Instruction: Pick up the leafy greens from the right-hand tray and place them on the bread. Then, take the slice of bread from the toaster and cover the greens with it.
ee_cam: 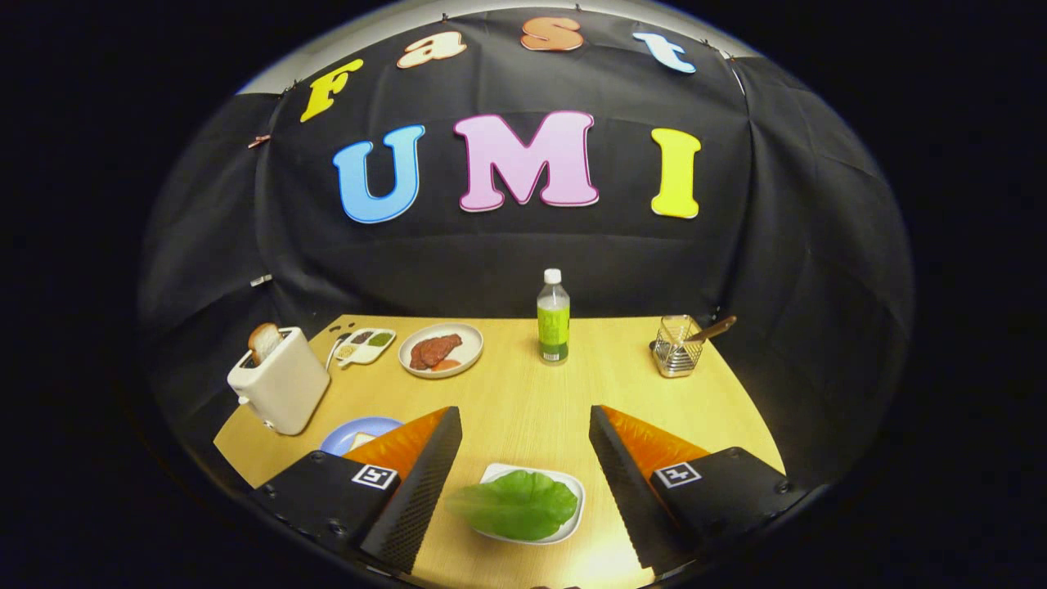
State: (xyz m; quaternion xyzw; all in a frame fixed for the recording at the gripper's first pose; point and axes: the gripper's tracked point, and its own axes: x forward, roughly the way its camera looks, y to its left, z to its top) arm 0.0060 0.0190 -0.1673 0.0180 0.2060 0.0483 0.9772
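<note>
Tongs [523, 483] spread wide (gripping nothing), leafy greens [514, 505] between them on white tray [572, 484]

Green leafy greens [517, 505] flat on white tray [572, 483]; bread slice [263, 342] upright in white toaster [282, 383] at table's left.

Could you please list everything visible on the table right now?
greens: one, green, on tray between the fingers
tray: one, white, near edge
plate: one, blue, behind the left finger
toaster: one, cream, left, bread in slot
dish: one, white, divided, behind toaster
meat plate: one, white, reddish meat
bottle: one, green, back centre
rack: one, metal, back right
table: one, wood
hand-held gripper: one, open over the greens
</note>
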